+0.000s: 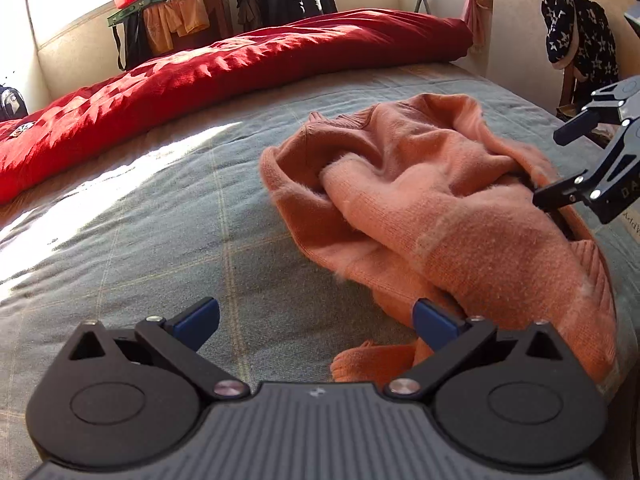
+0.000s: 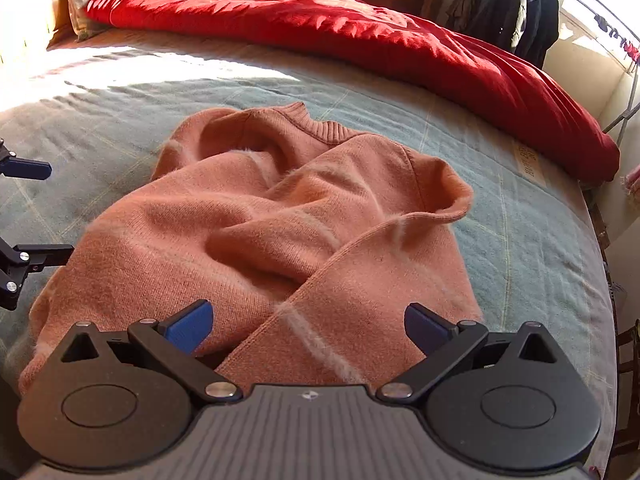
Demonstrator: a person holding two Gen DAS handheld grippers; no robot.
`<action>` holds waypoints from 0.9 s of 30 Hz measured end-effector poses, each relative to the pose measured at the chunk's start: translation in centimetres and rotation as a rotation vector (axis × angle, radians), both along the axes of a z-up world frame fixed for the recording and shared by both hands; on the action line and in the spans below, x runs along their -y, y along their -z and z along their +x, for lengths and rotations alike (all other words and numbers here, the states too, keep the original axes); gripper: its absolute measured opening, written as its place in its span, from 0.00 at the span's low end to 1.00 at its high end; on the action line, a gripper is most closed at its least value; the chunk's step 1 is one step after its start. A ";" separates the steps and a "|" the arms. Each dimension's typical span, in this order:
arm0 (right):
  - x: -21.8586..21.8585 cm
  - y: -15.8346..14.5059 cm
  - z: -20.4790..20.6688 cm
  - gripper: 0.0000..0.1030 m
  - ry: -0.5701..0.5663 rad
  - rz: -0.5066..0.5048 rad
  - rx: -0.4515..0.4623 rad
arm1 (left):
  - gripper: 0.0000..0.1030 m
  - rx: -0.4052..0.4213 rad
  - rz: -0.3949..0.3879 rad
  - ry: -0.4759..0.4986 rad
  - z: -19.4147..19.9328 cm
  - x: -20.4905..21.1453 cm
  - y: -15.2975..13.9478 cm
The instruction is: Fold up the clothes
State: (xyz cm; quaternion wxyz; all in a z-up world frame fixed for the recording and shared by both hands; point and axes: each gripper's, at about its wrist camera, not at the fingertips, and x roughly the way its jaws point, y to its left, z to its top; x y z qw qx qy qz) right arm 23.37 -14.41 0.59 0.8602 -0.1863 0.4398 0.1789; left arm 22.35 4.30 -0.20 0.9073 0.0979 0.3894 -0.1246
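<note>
A fuzzy salmon-orange sweater (image 1: 440, 208) lies crumpled on the grey-green plaid bedspread (image 1: 160, 220); it also shows in the right wrist view (image 2: 280, 232), collar at the far end. My left gripper (image 1: 316, 320) is open and empty, low over the bedspread at the sweater's near-left edge. My right gripper (image 2: 308, 322) is open and empty, just above the sweater's near hem and sleeve. The right gripper also shows at the right edge of the left wrist view (image 1: 550, 166), jaws apart by the sweater. The left gripper shows at the left edge of the right wrist view (image 2: 52, 212).
A red duvet (image 1: 240, 68) is bunched along the far side of the bed, also in the right wrist view (image 2: 400, 36). Dark jackets (image 2: 516, 12) hang by the window. A star-patterned garment (image 1: 580, 36) hangs at the right. A pillow (image 2: 80, 0) lies at the far left.
</note>
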 end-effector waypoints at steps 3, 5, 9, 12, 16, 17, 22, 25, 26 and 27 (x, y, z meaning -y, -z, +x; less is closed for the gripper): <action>1.0 0.8 0.3 1.00 0.051 -0.048 0.002 | 0.99 -0.007 -0.015 0.006 -1.3 -0.3 0.1; 1.7 1.4 0.5 1.00 0.085 -0.080 0.003 | 0.99 -0.009 -0.009 0.014 -1.9 -0.3 0.3; 4.3 1.7 1.0 1.00 0.160 -0.066 -0.019 | 0.99 -0.005 0.001 0.012 -2.2 -0.3 0.5; 6.0 1.9 1.4 1.00 0.217 0.000 -0.059 | 0.99 -0.002 -0.021 0.017 -1.9 -0.2 0.5; 4.5 3.3 2.0 1.00 0.214 -0.034 -0.071 | 0.99 0.000 -0.034 0.009 -1.2 -0.1 0.6; 4.0 3.8 2.2 1.00 0.201 -0.075 -0.070 | 0.99 0.000 -0.035 0.010 -1.2 -0.1 0.6; 6.6 3.4 2.4 1.00 0.225 -0.192 -0.026 | 0.99 -0.001 -0.035 0.011 -0.9 -0.5 0.8; 8.9 3.3 2.9 1.00 0.279 -0.245 0.004 | 0.99 0.003 -0.030 0.006 -0.4 -0.3 1.0; 9.6 3.5 3.2 1.00 0.296 -0.230 0.002 | 0.99 0.004 -0.033 0.008 -0.2 -0.2 1.1; 10.3 3.6 3.5 1.00 0.313 -0.216 0.000 | 0.99 0.003 -0.036 0.011 0.0 -0.1 1.2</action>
